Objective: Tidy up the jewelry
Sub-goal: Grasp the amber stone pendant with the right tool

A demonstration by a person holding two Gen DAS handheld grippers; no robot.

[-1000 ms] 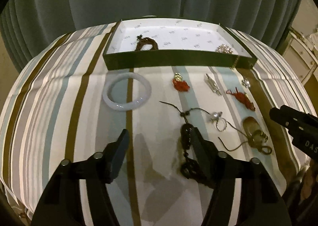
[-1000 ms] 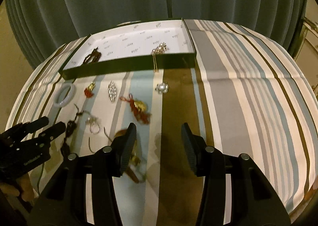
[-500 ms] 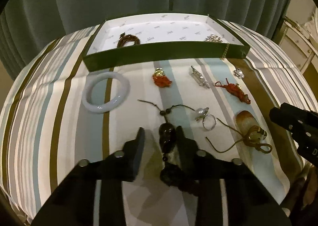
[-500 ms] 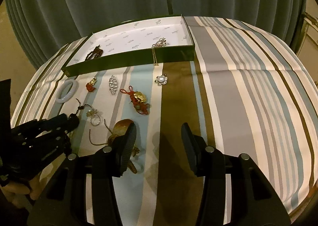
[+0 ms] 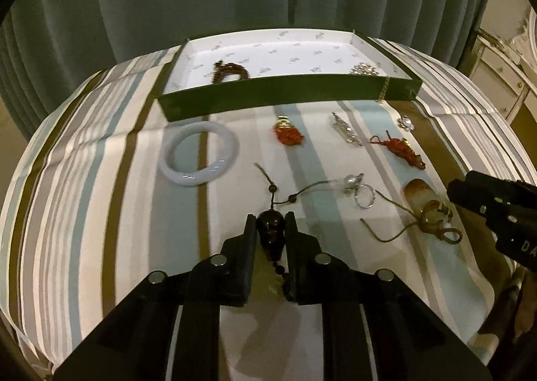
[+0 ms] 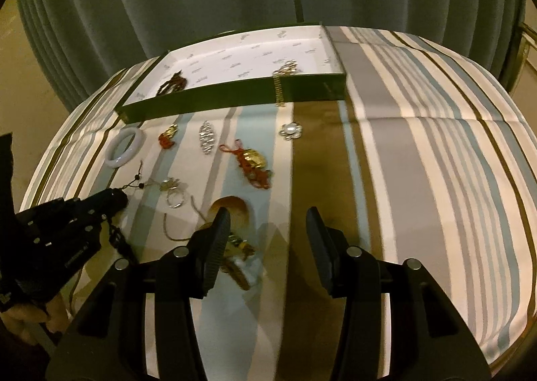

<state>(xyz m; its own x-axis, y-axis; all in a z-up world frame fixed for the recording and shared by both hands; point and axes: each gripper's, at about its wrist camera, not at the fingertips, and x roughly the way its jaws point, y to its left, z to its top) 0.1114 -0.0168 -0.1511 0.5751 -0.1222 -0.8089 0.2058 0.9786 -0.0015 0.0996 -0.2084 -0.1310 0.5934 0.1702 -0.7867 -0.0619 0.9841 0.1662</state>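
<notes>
Left wrist view gives me the dark pendant (image 5: 271,228), a glossy near-black carved bead on a thin dark cord strung with small beads, lying on the striped tablecloth (image 5: 100,200) near its front edge. My left gripper (image 5: 270,220) has just been closing and now clamps that bead between its jaws (the cord trails out ahead, toward the silver ring (image 5: 364,196)). Behind it lie a white bangle (image 5: 199,158), a red knotted charm (image 5: 288,135) and the green tray (image 5: 285,97) with its white lining. My right gripper (image 6: 268,225) stands parted over the cloth, grasping nothing, with the amber pendant (image 6: 236,210) by its left finger.
</notes>
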